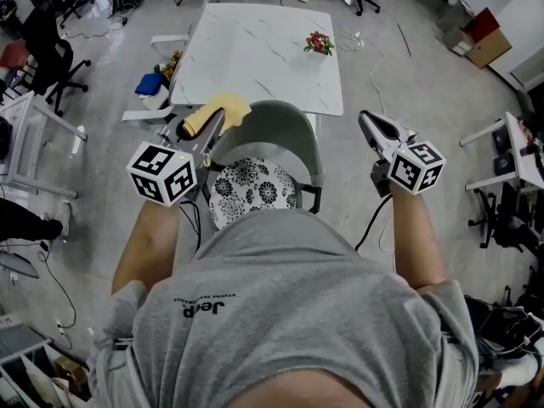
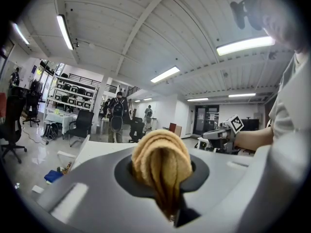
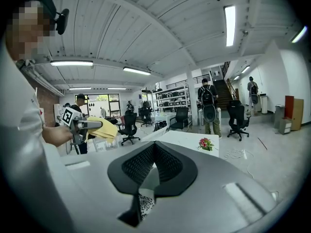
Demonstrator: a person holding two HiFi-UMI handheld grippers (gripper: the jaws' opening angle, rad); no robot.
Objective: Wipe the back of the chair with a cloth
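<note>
Currently L gripper [image 1: 202, 133] is clamping yellow cloth [image 1: 223, 109] near chair back [image 1: 285, 117], prob. readying wipe; R gripper [image 1: 372, 126] is hovering alongside, jaws closed, empty, keeping clear.

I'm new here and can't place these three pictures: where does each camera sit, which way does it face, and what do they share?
Head view: on the person's head, facing steeply down at the chair, table; shirt and forearms show.
Left gripper view: on the left gripper, looking along jaws shut on the cloth; right forearm shows.
Right gripper view: on the right gripper, looking along shut, empty jaws; left hand shows.
Shared: the cloth appears in all three.
</note>
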